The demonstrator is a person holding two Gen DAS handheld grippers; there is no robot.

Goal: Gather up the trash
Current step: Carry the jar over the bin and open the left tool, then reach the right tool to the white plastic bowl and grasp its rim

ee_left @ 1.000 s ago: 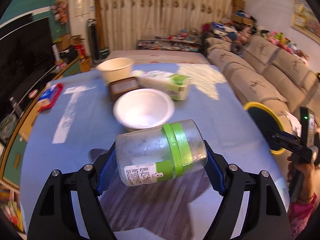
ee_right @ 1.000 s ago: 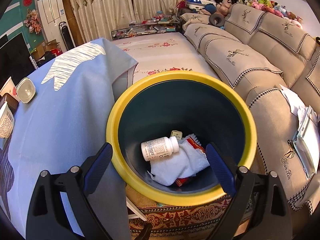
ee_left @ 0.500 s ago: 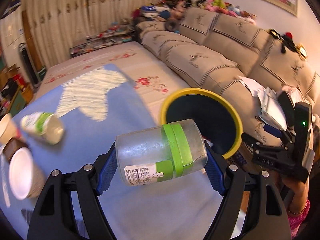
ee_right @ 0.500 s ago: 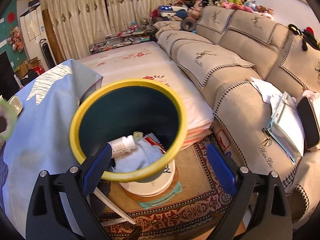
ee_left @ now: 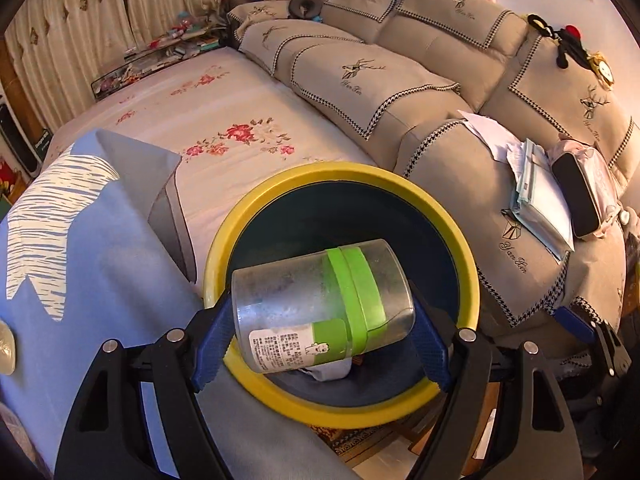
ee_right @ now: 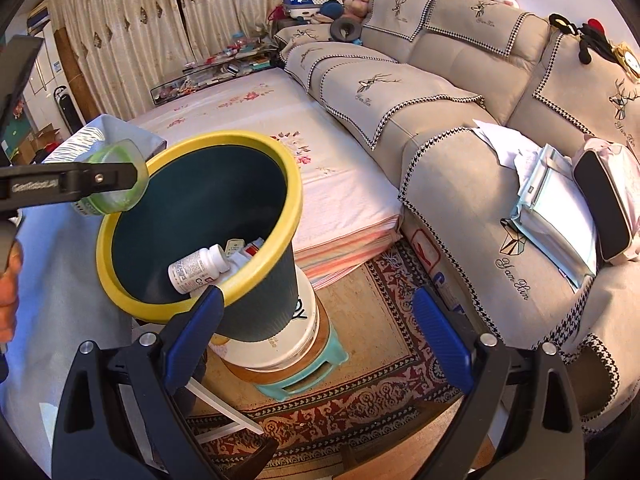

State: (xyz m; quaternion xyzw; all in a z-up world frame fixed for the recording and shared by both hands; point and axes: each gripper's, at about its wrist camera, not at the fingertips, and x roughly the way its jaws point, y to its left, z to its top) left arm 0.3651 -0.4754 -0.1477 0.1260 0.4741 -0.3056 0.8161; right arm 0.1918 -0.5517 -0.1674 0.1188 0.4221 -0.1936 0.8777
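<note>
Half a second ago the clear jar hung short of the trash bin's near rim; it has since been carried over the opening.

Left wrist view: the left hand-held gripper point(ee_left: 320, 322) is clenched on the clear jar point(ee_left: 320, 304), which lies sideways between the blue pads point(ee_left: 210, 346), green band toward the right pad, label facing down. Directly beneath it is the yellow-rimmed trash bin point(ee_left: 468, 264), with a scrap of pale cloth point(ee_left: 330, 370) visible inside. The blue counter cloth point(ee_left: 92, 248) lies at left, the sofa point(ee_left: 400, 92) beyond.

Right wrist view: the right hand-held gripper point(ee_right: 316, 328) is released, nothing between its spread fingers. The trash bin point(ee_right: 296, 196) stands just ahead, tilted, atop a white bucket point(ee_right: 280, 344) on a teal stool point(ee_right: 312, 376). A white pill bottle point(ee_right: 198, 268) lies inside. The jar point(ee_right: 116, 184) hangs over the far-left rim.
</note>
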